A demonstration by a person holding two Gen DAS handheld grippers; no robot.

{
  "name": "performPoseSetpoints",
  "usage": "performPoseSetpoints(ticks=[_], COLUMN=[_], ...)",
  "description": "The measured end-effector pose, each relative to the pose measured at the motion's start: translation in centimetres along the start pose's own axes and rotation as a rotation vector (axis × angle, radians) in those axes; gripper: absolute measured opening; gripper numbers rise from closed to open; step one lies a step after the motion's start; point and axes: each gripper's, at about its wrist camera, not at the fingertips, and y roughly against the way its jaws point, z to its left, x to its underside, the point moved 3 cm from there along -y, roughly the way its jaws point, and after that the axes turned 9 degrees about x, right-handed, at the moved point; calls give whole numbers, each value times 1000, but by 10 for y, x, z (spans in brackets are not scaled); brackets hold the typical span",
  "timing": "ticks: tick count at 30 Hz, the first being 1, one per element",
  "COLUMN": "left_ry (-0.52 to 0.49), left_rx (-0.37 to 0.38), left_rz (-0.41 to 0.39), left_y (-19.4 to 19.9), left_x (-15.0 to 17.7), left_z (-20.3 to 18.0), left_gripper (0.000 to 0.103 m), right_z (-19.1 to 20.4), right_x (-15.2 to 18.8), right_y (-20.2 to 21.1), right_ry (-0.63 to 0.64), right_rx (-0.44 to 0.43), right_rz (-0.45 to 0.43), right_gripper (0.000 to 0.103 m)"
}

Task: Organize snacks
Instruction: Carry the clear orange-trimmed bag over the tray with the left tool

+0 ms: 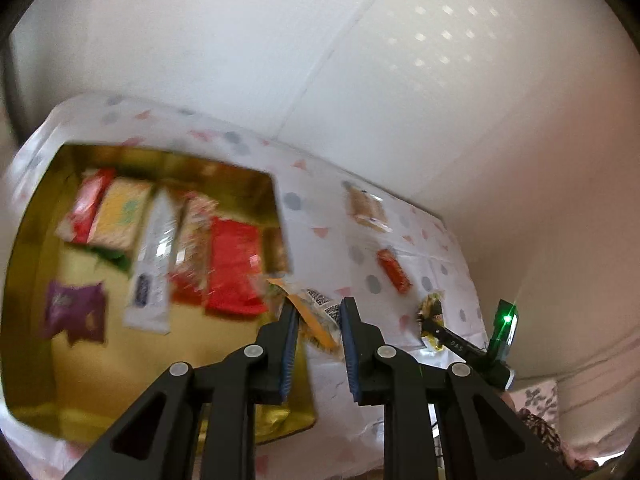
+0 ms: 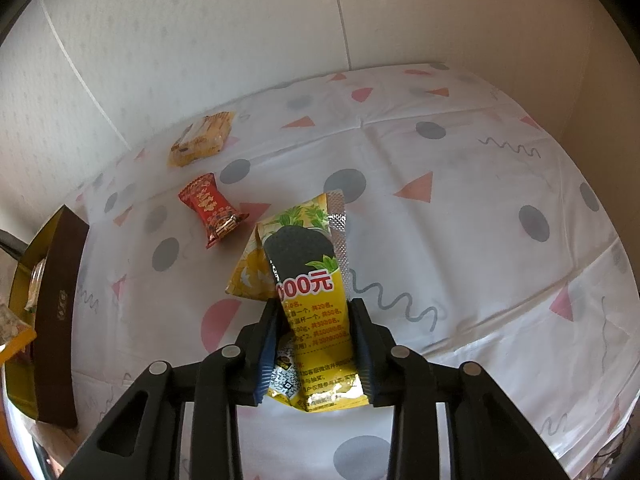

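A box (image 2: 56,312) holding several snack packets (image 1: 232,268) sits at the left of the bench (image 2: 460,216). To its right, on the bench, lie a biscuit pack (image 2: 202,140) farthest back, a wrapped sweet (image 2: 212,208) nearer, and a sachet (image 2: 308,280) nearest, between the right hand-held gripper (image 2: 316,344) fingers.

A white plastic tablecloth (image 2: 460,216) printed with grey dots, pink triangles and grey squiggles covers the table, creased across its middle. Behind the table's far edge stands a pale, faintly patterned wall (image 2: 200,40) with a vertical seam. A floral-patterned cloth (image 1: 540,400) shows beyond the table's right edge
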Motion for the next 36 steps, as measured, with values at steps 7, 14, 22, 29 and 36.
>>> performPoseSetpoints(ticks=[7,14,22,29,36], left_ry=[132,195,184,81,186], left_rx=[-50,-167,-167,-289,-398], left_rz=[-45,-39,91,181,204], left_y=[33,46,6,-18,10], left_x=[15,29,40,40,49], left_z=[51,92,91,86,134], left_gripper=[4,4,35,36,28], right_z=[14,58,131,181,210], right_x=[-5,-14,-14,-3,9], right_y=[15,49,91,106,116], right_ry=[24,96,217,316,400], right_rx=[-10,-119,-337,-413,-446], right_rz=[-16,-77,-94,-76,-60], right_gripper=[32,32,32,32,32])
